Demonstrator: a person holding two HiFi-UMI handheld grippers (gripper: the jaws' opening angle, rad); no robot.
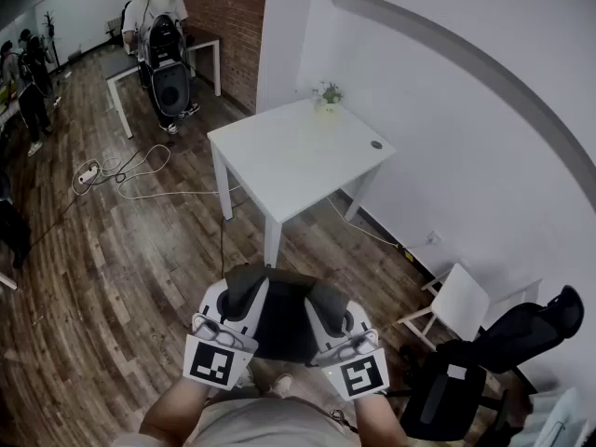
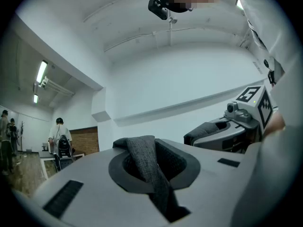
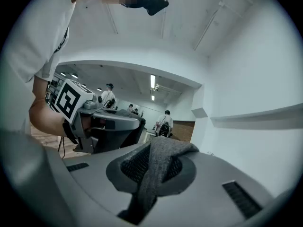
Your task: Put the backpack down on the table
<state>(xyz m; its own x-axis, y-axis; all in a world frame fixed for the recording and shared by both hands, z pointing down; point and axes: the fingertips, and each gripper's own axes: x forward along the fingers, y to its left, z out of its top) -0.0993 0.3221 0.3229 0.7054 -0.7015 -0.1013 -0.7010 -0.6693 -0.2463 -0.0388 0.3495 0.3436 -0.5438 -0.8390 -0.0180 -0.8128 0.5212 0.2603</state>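
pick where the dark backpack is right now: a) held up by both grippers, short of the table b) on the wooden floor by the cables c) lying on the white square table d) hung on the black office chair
A: the dark backpack is held between the left gripper and the right gripper, each shut on a grey woven strap, and the white square table ahead carries no bag.

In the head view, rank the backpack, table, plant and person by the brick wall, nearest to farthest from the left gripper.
1. Backpack: strap in the left gripper jaws.
2. Table: ahead, centre.
3. Plant: table's far corner.
4. Person: far back, upper left.
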